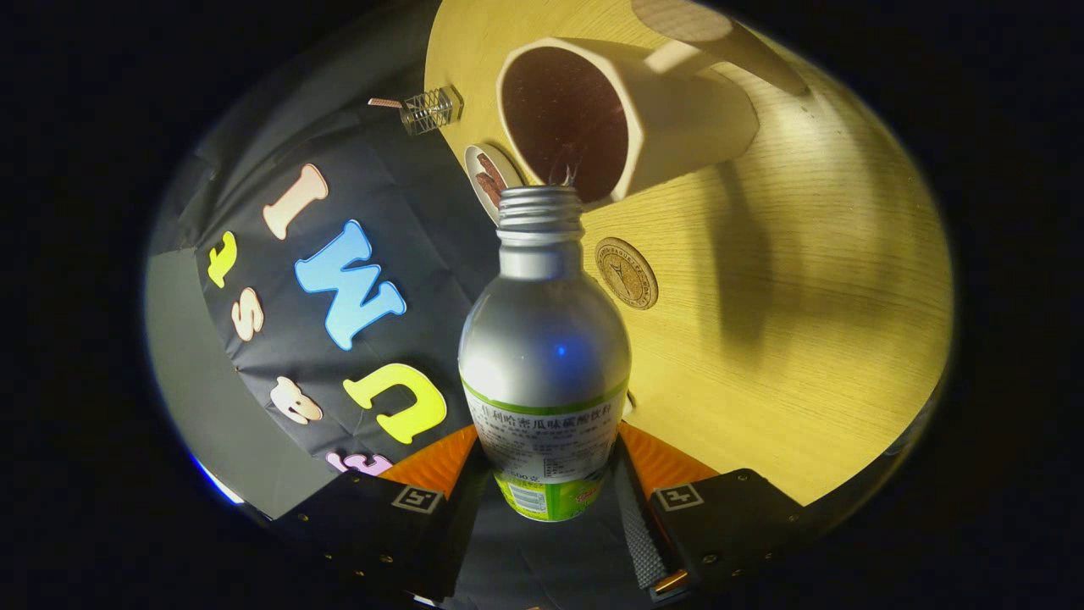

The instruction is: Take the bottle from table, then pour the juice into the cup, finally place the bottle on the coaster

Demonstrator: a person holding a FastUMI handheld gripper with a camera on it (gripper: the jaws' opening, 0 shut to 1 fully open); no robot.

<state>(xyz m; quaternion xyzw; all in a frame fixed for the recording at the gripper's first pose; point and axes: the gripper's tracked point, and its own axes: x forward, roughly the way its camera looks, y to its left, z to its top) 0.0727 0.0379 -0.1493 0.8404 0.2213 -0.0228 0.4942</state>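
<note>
Inspector: Pale wooden tabletop (804, 339) beyond fingers. Status?
Assessor: Gripper (546, 496) clamped on silver metal bottle (544, 356), tilted; mouth at white cup (627, 119). Pouring step; next, round cork coaster (626, 273).

bottle (544, 356) base hidden between the gripper (546, 487) fingers; bottle neck covers part of cup (627, 119) rim and small dish (489, 176); label print too small to read.
</note>
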